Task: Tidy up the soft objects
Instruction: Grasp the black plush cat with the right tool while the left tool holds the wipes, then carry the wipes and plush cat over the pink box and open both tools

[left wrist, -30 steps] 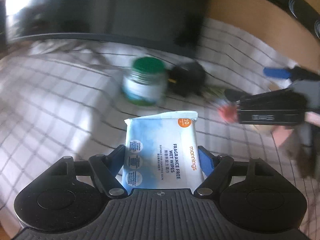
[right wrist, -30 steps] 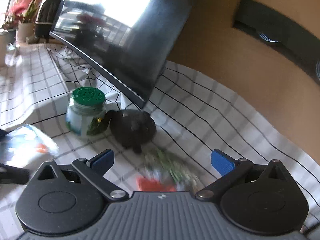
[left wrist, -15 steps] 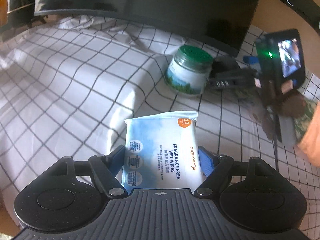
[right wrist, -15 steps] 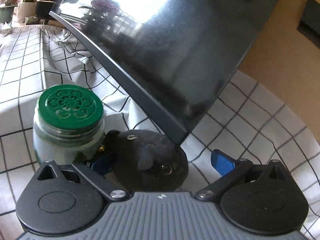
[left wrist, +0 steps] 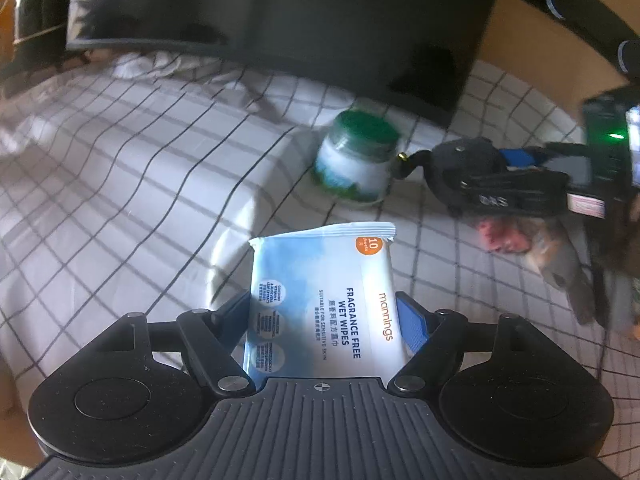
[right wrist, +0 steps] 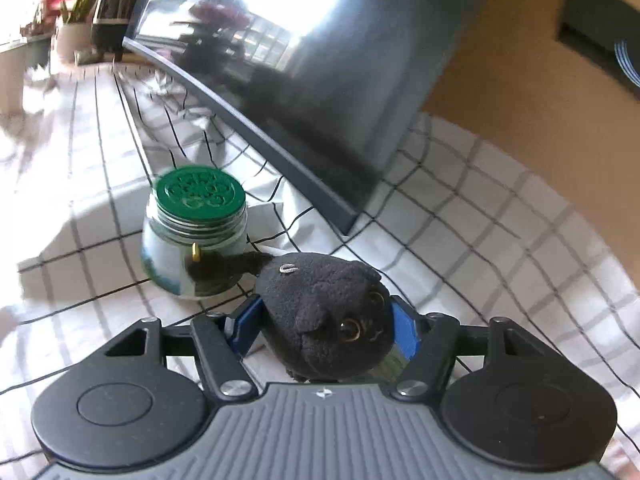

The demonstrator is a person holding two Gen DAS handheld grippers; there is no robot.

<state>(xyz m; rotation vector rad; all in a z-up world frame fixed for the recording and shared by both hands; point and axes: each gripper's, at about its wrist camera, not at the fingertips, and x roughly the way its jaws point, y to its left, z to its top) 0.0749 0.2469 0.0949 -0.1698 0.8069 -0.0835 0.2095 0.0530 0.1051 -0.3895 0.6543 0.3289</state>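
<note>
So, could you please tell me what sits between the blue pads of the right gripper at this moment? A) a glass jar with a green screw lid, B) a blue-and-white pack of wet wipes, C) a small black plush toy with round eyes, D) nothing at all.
C: the right wrist view shows the right gripper with its blue pads against both sides of the small black plush toy, its jaws having just been closing.

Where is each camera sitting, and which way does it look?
Left wrist: sits on the left gripper, looking down along its fingers at the wet wipes pack it holds; the right gripper shows too.
Right wrist: sits on the right gripper, whose jaws have just been closing around the black plush cat.
Both see the green-lidded jar, the plush, the checked cloth and the dark monitor.
</note>
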